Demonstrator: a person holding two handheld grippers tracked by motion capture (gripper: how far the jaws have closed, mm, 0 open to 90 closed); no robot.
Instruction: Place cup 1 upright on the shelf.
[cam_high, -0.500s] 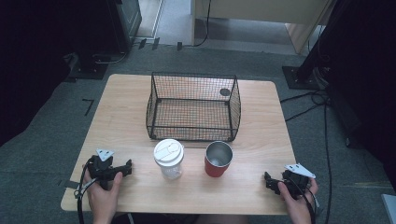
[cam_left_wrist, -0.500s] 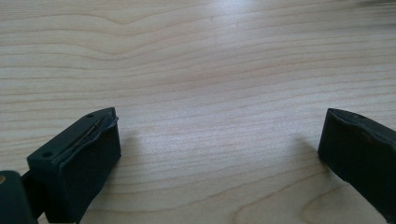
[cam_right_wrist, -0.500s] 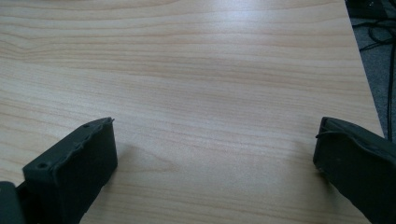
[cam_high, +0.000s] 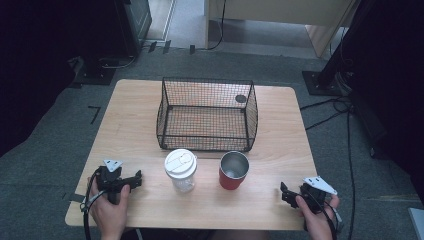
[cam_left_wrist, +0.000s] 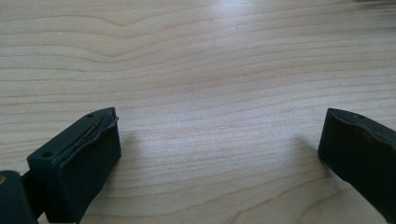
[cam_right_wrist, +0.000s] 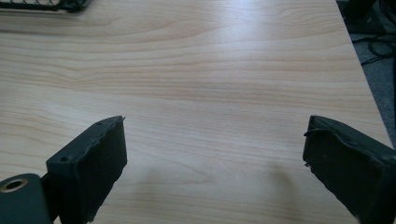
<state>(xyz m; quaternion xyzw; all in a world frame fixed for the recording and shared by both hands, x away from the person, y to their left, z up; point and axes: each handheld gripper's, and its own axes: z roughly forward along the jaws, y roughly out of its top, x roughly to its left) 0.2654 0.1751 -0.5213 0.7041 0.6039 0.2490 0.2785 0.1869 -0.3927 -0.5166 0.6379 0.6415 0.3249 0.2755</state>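
A black wire basket (cam_high: 207, 115) stands on the wooden table (cam_high: 280, 130) at the middle back. In front of it are a clear cup with a white lid (cam_high: 180, 170) and, to its right, a red cup with a metal inside (cam_high: 233, 171), both upright. My left gripper (cam_high: 136, 178) rests near the front left corner, pointing at the lidded cup, a hand's width away. Its jaws stand open over bare wood (cam_left_wrist: 219, 154). My right gripper (cam_high: 284, 192) lies at the front right, pointing left toward the red cup, also open (cam_right_wrist: 215, 158) with nothing between the jaws.
A small dark disc (cam_high: 241, 98) sits at the basket's back right. A corner of the basket (cam_right_wrist: 42, 4) reaches into the right gripper view. The table's right edge and grey carpet (cam_right_wrist: 378, 60) with cables lie beyond. Dark stands and furniture ring the table.
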